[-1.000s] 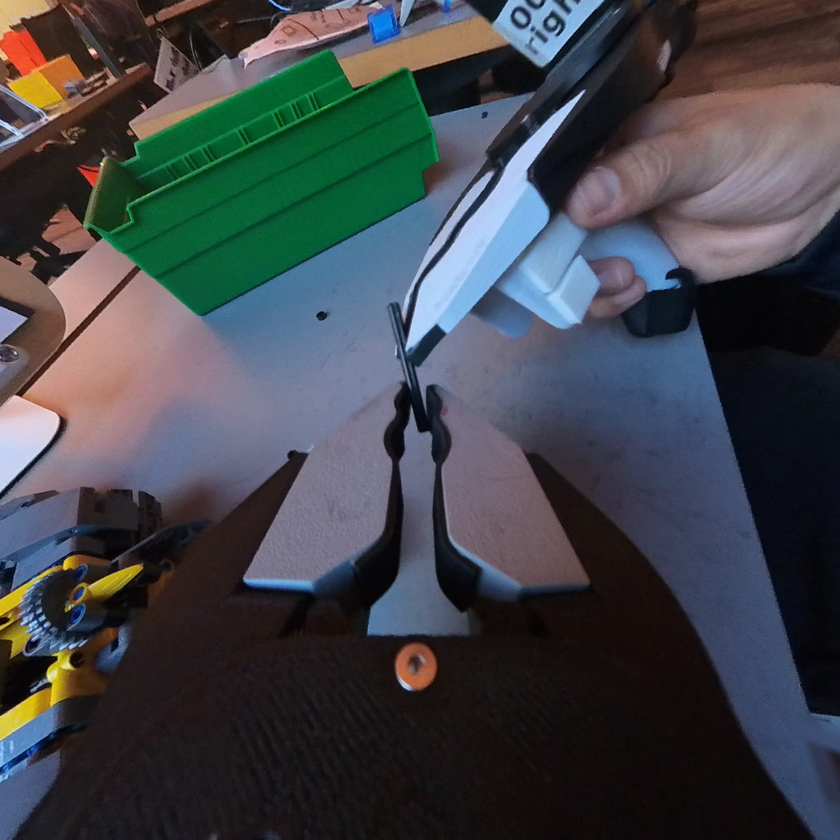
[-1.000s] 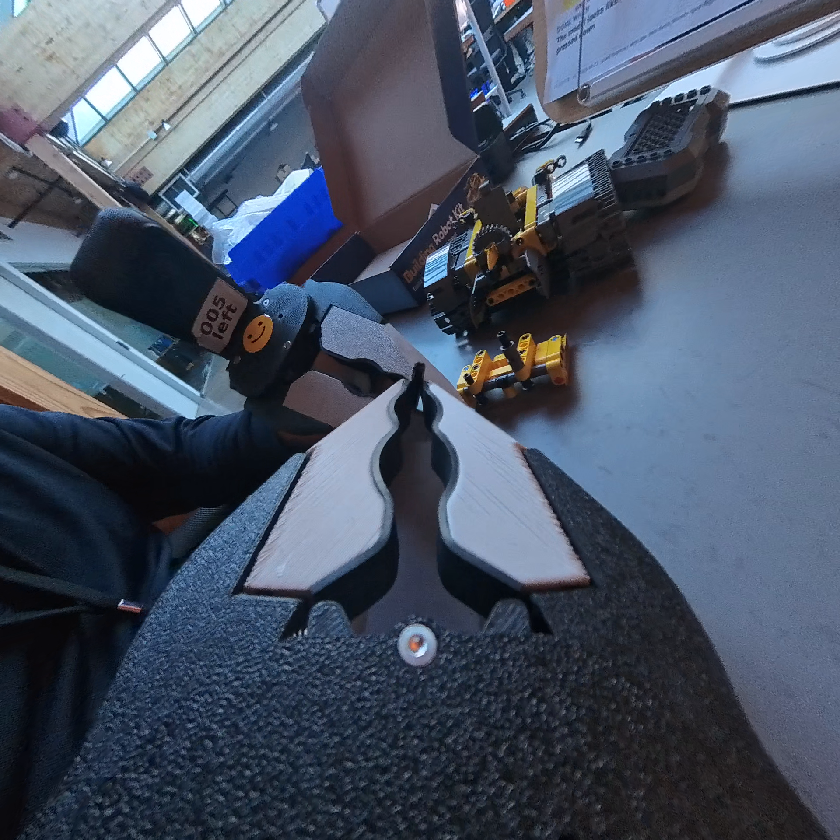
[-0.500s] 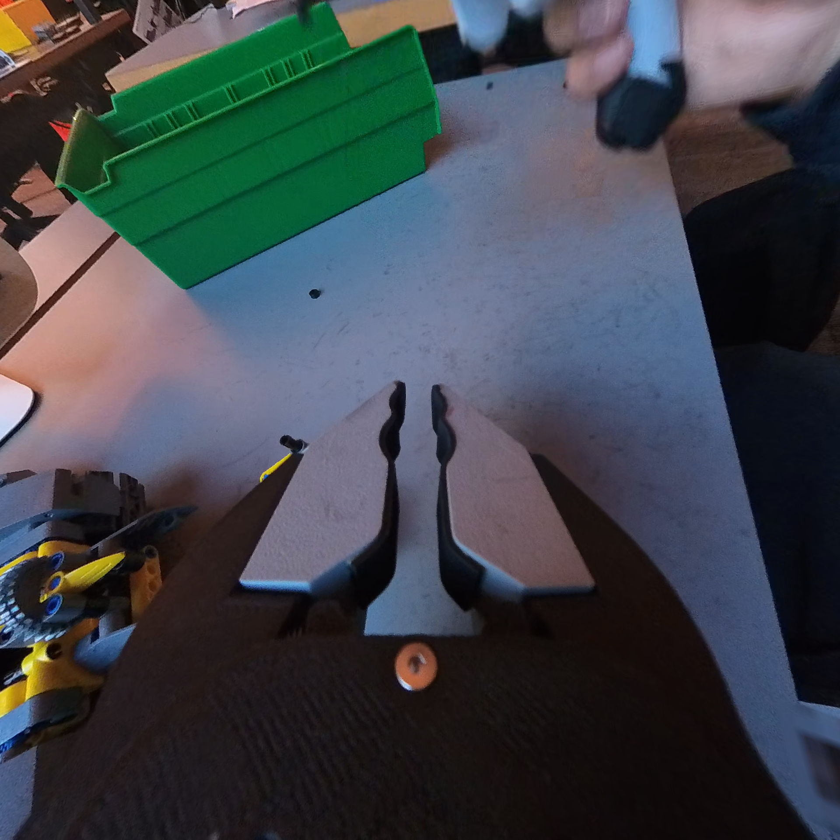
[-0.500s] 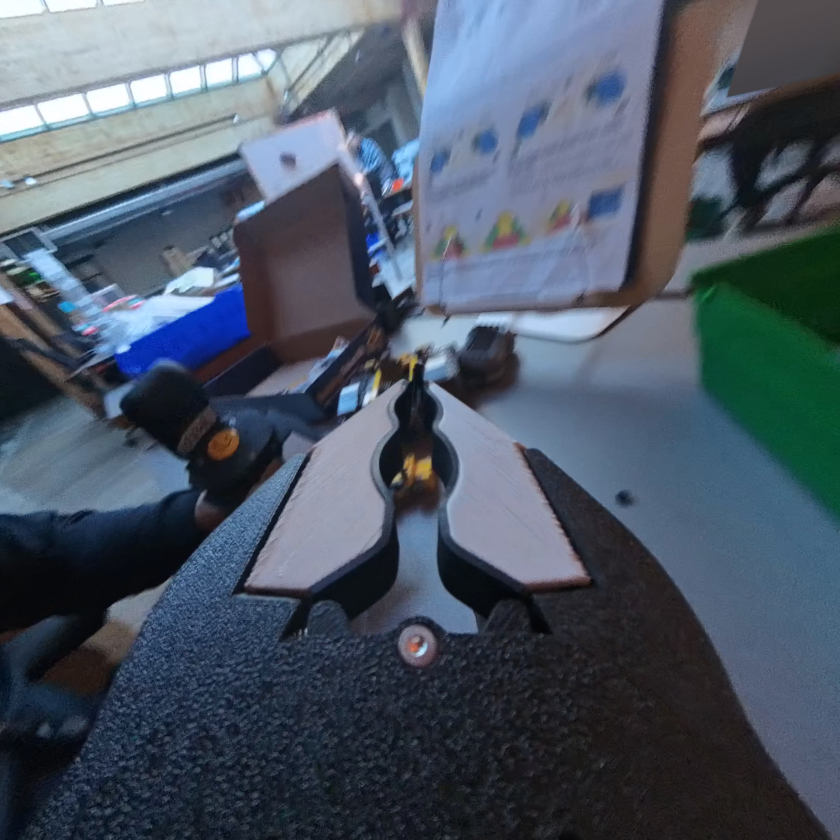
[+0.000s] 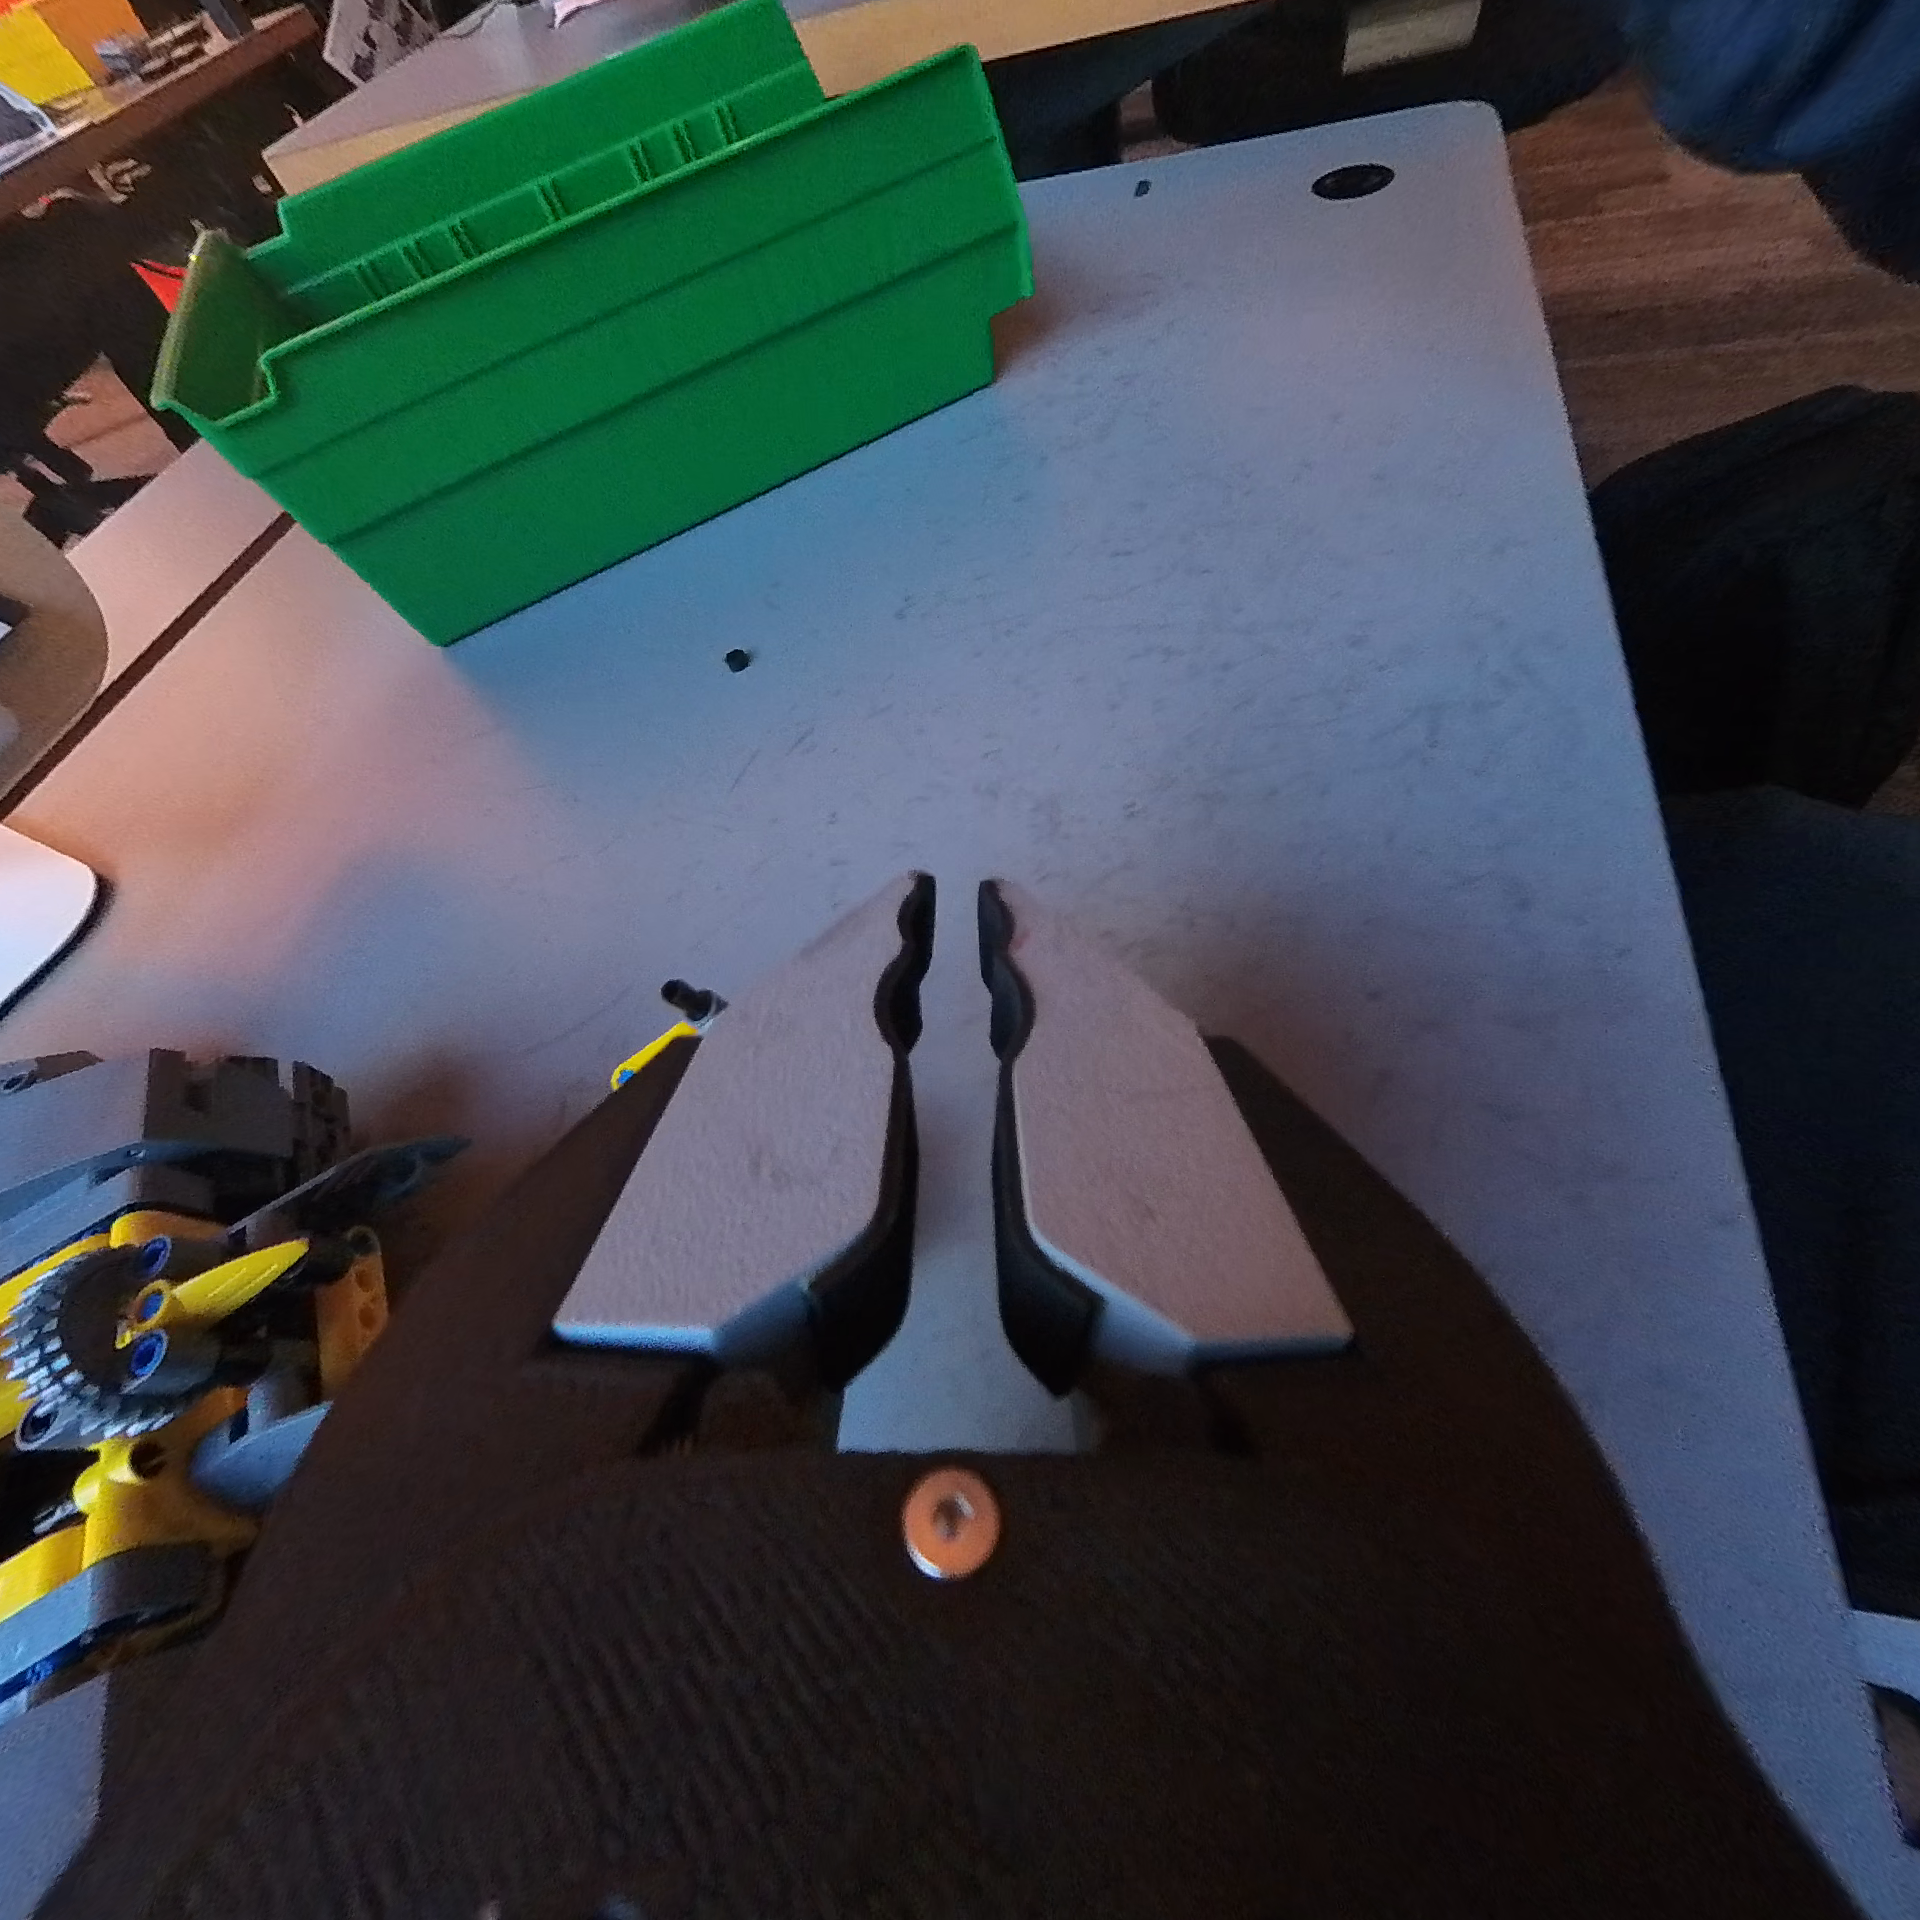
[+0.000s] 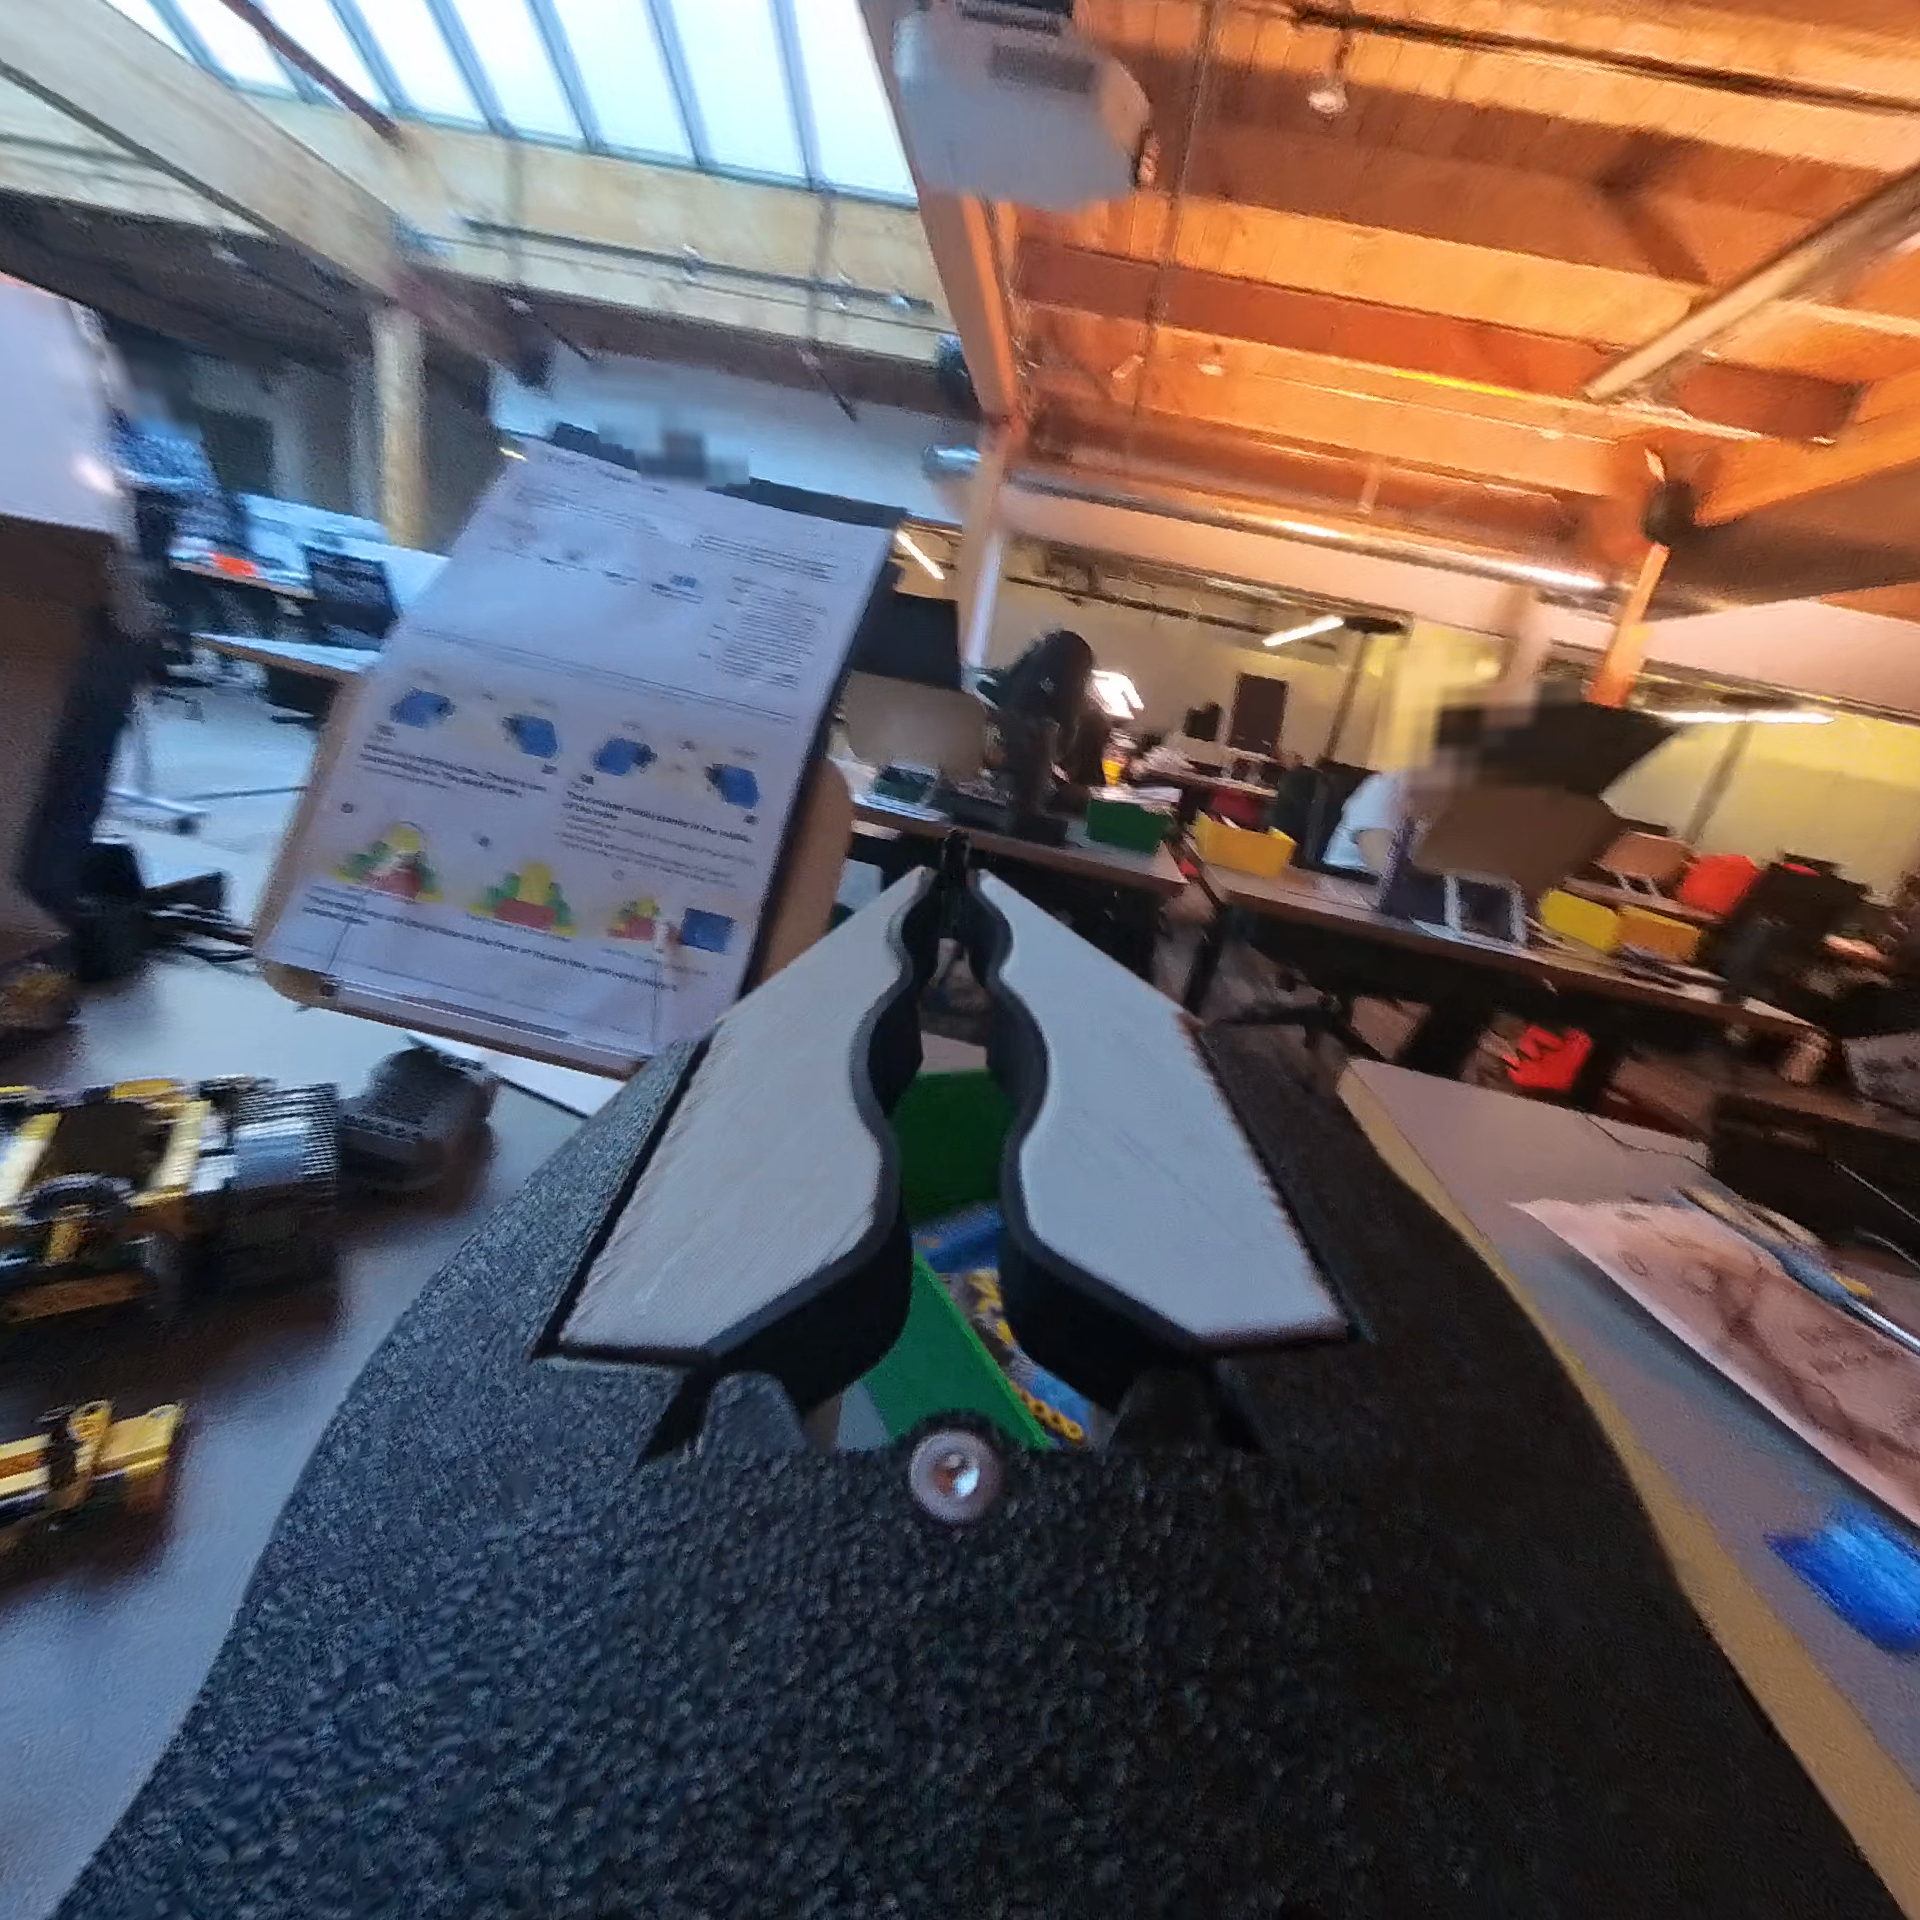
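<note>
My right gripper (image 6: 951, 883) is shut on a thin black rod (image 6: 950, 854) that sticks out past its tips. It is held high over the green bin (image 6: 951, 1132), which shows through the gap between its fingers with coloured pieces inside. My left gripper (image 5: 951, 888) hovers low over the grey table (image 5: 1247, 644), jaws a narrow gap apart with nothing between them. The green bin (image 5: 623, 343) stands at the far left of that view. A small yellow piece with a black pin (image 5: 675, 1023) lies just left of the left fingers.
A yellow and black brick vehicle (image 5: 125, 1351) sits at the left, also in the right wrist view (image 6: 156, 1174), with a smaller yellow assembly (image 6: 73, 1455) near it. A printed sheet on a stand (image 6: 582, 779) stands behind. The table's right edge (image 5: 1621, 644) is close.
Both grippers held the black rod a second ago. The left let go; the right carried the rod up and away over the green bin and has left the left wrist view.
</note>
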Motion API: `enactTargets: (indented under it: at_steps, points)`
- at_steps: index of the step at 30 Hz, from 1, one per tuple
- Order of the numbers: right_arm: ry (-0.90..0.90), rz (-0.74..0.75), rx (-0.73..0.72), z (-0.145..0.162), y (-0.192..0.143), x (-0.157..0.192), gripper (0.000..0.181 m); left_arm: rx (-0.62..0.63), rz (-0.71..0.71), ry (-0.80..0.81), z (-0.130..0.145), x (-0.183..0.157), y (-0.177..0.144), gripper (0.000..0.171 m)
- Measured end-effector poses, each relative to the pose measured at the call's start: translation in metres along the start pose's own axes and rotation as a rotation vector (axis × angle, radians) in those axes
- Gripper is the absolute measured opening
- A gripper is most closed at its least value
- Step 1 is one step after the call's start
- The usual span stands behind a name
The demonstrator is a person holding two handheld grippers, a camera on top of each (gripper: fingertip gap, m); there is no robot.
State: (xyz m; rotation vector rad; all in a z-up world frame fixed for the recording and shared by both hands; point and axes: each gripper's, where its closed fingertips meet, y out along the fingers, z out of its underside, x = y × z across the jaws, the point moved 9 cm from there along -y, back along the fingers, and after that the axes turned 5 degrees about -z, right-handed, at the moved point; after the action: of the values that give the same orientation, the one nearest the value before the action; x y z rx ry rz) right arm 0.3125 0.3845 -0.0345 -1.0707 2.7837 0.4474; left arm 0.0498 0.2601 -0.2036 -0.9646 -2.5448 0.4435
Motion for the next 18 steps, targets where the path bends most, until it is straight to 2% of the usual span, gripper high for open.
enactTargets:
  at_steps: [3,7,10,12,14,18]
  points:
    - [0.006,-0.047,0.053,0.007,0.003,0.011,0.0,-0.001,-0.022,-0.017,0.0,0.004,-0.001,0.004]
    - [0.094,-0.231,0.186,0.036,0.006,0.035,0.001,-0.046,-0.118,-0.077,-0.002,0.02,-0.012,0.003]
    - [-0.023,-0.326,0.349,0.068,-0.002,0.052,0.001,-0.102,-0.192,-0.18,-0.002,0.038,-0.024,0.003]
    - [-0.108,-0.382,0.498,0.092,-0.012,0.059,0.001,-0.105,-0.215,-0.233,0.001,0.047,-0.029,0.008]
    - [-0.194,-0.368,0.579,0.105,-0.022,0.058,0.001,-0.088,-0.231,-0.252,0.003,0.051,-0.03,0.013]
    - [-0.309,-0.285,0.644,0.114,-0.037,0.046,0.001,-0.036,-0.192,-0.271,0.006,0.047,-0.021,0.026]
